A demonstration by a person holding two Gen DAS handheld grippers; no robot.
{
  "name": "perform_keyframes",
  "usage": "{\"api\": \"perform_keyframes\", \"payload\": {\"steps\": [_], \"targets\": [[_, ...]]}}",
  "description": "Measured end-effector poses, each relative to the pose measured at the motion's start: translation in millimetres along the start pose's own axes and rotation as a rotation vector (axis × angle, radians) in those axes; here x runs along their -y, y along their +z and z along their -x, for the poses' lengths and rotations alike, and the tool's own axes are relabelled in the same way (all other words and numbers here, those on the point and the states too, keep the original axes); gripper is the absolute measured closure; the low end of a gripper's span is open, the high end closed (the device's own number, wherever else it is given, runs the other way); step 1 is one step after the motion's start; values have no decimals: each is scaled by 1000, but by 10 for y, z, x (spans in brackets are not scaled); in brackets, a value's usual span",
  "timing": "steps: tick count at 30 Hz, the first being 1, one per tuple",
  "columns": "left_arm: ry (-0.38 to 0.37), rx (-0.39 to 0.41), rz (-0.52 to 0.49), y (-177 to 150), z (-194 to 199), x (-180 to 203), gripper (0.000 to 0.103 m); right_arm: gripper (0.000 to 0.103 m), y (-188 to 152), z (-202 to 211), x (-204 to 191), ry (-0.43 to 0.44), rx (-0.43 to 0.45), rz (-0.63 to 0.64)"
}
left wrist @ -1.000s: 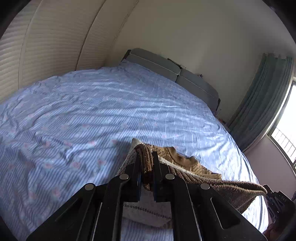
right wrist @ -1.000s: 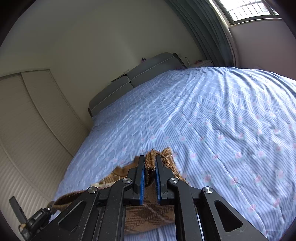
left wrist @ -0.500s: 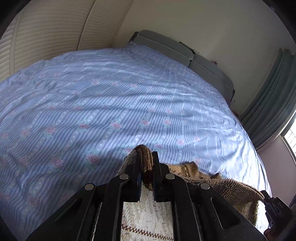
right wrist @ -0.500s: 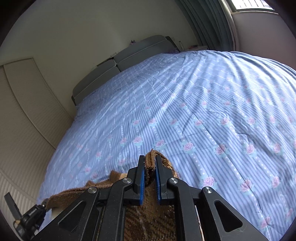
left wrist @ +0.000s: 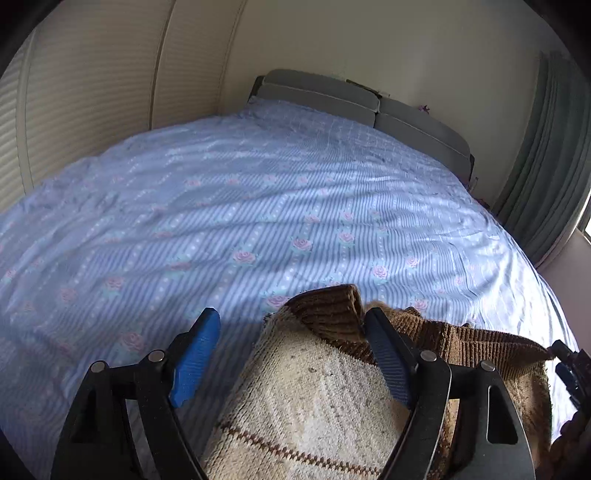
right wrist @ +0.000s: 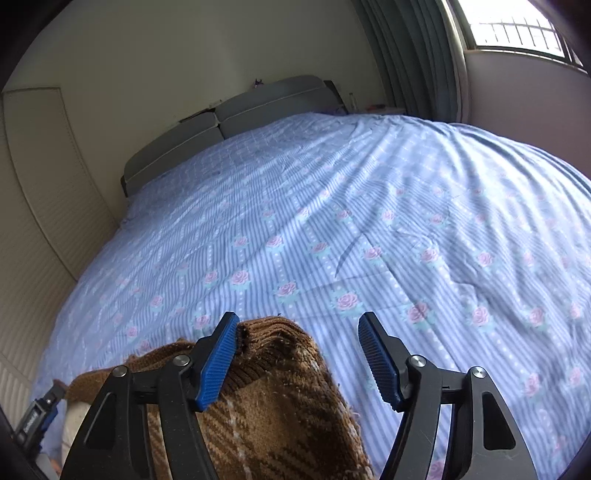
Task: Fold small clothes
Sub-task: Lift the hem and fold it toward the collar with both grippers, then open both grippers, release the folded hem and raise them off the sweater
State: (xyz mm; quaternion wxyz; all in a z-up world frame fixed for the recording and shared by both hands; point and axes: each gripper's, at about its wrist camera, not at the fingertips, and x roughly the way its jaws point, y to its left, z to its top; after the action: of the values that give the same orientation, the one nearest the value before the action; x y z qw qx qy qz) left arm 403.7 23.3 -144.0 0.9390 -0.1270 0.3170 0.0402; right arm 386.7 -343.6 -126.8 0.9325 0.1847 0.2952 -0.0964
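Both hand-held grippers spread wide, sweater lying loose on bed: one fold looks laid, rest prob. left.
Near: left hand-held gripper (left wrist: 291, 345) & right hand-held gripper (right wrist: 297, 352) gape, holding nothing; sweater (left wrist: 314, 398) between the fingers, brown ribbed edge (right wrist: 273, 332) doubled over at front. Beyond: bed (right wrist: 369, 221), headboard (left wrist: 332, 92). Neatness/further folds can't tell.

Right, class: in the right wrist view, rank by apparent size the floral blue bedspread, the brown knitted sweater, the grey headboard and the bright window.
1. floral blue bedspread
2. brown knitted sweater, enlarged by nearness
3. grey headboard
4. bright window, partly cropped; close to the headboard, so unsure.
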Motion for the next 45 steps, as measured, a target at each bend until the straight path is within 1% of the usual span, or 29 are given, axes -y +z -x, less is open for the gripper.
{"api": "perform_keyframes", "payload": {"steps": [2, 3, 5, 8, 10, 11, 13, 15, 16, 17, 19, 22, 24, 25, 27, 29, 30, 31, 32, 33, 35, 36, 37, 40, 41, 43, 45], "targets": [[7, 30, -44, -26, 106, 43, 24, 35, -33, 112, -61, -1, 8, 43], [-4, 42, -62, -45, 150, 71, 24, 35, -65, 166, -106, 6, 9, 66], [-35, 42, -107, -92, 185, 151, 24, 35, -137, 242, -225, 52, -1, 122], [-103, -20, -155, -176, 110, 262, 24, 35, -301, 209, -466, 112, -71, 239], [-124, -77, -174, -238, 19, 304, 24, 36, -433, 129, -597, 112, -133, 311], [-116, -103, -183, -272, -36, 313, 24, 36, -501, 76, -639, 102, -161, 343], [-69, -139, -197, -334, -145, 289, 24, 35, -627, -15, -646, 60, -198, 378], [-29, -139, -192, -373, -196, 230, 30, 36, -691, -53, -585, 47, -207, 381], [-12, -132, -184, -385, -212, 191, 39, 37, -701, -82, -555, 45, -210, 378], [-11, -132, -175, -391, -236, 156, 41, 38, -707, -106, -528, 38, -213, 375], [-10, -128, -169, -422, -269, 123, 41, 38, -720, -138, -513, 35, -214, 379], [13, -114, -204, -435, -252, 189, 40, 38, -729, -149, -551, 9, -208, 396], [18, -111, -207, -420, -208, 213, 40, 38, -719, -104, -580, -6, -201, 391], [15, -104, -207, -409, -171, 229, 39, 38, -716, -63, -597, -13, -191, 392], [5, -75, -219, -398, -76, 278, 32, 36, -710, 50, -630, -26, -153, 404], [-21, -35, -247, -400, 16, 350, 22, 36, -724, 177, -653, -40, -96, 431], [-35, -16, -262, -406, 50, 385, 19, 33, -726, 208, -661, -55, -75, 445], [-42, 4, -277, -411, 70, 423, 13, 28, -720, 201, -663, -71, -62, 456], [-48, 19, -289, -415, 75, 455, 8, 27, -720, 191, -653, -83, -55, 461], [-65, 25, -299, -401, 66, 486, 7, 27, -700, 165, -646, -85, -58, 462], [-115, 7, -326, -337, -6, 565, 5, 27, -637, 105, -648, -68, -66, 463], [-134, -15, -335, -293, -76, 607, 3, 27, -600, 71, -659, -64, -66, 471], [-142, -46, -339, -258, -158, 629, 0, 27, -568, 28, -680, -64, -67, 481], [-146, -165, -297, -199, -464, 548, 0, 27, -481, -140, -656, -53, -102, 471], [-140, -185, -283, -191, -534, 505, 0, 27, -465, -203, -629, -45, -125, 459], [-127, -172, -279, -195, -571, 452, 0, 26, -474, -298, -568, -37, -158, 442], [-123, -165, -280, -217, -592, 430, 0, 21, -502, -351, -513, -31, -161, 431]]}}
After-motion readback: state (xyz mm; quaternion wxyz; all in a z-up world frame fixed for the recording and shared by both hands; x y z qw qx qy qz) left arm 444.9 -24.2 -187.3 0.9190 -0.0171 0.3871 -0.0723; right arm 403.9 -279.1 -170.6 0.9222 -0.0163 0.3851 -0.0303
